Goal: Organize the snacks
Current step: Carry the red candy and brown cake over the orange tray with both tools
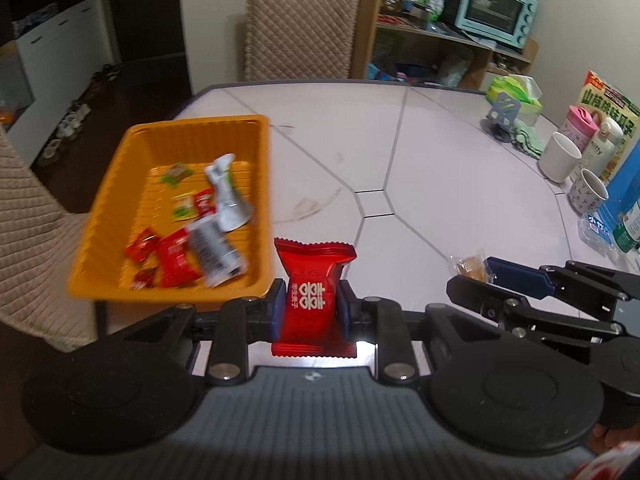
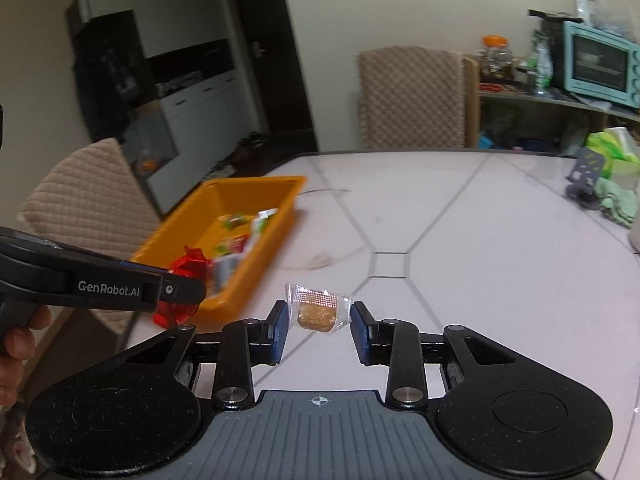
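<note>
My left gripper [image 1: 312,292] is shut on a red wrapped candy [image 1: 314,280] that stands upright between its blue pads, just right of the near corner of the orange tray [image 1: 200,122]. Several wrapped snacks, red, green and silver, lie in the tray. My right gripper [image 2: 319,316] is shut on a clear-wrapped brown biscuit [image 2: 316,312], gripped by the wrapper's two ends above the table. In the right wrist view the left gripper [image 2: 200,288] and its red candy [image 2: 186,268] hang in front of the tray [image 2: 256,182]. The left wrist view catches the right gripper [image 1: 472,274] with the biscuit [image 1: 468,268].
The white table [image 1: 440,184] has grey seams. Along its right edge stand a white cup [image 1: 560,156], a patterned mug [image 1: 590,196], a pink-lidded bottle [image 1: 580,124], a snack box [image 1: 608,108], a tissue pack [image 1: 516,92] and a phone stand [image 1: 502,114]. Padded chairs [image 1: 300,24] surround it.
</note>
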### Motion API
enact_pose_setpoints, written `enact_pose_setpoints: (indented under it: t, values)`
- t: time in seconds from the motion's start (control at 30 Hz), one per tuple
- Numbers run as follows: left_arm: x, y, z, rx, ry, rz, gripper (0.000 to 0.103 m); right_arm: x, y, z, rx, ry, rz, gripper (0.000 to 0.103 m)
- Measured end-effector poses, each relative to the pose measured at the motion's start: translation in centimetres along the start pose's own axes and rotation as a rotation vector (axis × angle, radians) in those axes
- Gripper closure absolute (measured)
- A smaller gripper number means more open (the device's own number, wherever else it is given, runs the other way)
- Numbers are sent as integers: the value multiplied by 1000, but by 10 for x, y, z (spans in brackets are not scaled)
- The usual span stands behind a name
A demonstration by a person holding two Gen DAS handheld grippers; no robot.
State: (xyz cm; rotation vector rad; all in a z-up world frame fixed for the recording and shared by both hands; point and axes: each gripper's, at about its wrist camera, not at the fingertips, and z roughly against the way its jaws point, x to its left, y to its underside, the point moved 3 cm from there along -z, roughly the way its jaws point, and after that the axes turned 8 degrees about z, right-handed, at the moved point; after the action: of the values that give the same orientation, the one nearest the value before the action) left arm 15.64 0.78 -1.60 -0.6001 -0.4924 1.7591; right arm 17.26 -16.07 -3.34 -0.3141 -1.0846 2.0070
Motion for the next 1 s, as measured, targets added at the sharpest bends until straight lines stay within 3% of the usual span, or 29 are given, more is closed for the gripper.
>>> enact_pose_setpoints:
  t: [0.23, 0.5, 1.0]
  values:
    - [29, 9, 27, -26, -45, 45, 79, 34, -3, 5, -10, -71, 30, 69]
    - [69, 3, 33, -39, -40, 74, 79, 72, -20, -18, -10, -91, 52, 69]
    - [149, -67, -8, -28, 34, 13, 79, 117, -67, -109, 16, 7, -41, 69]
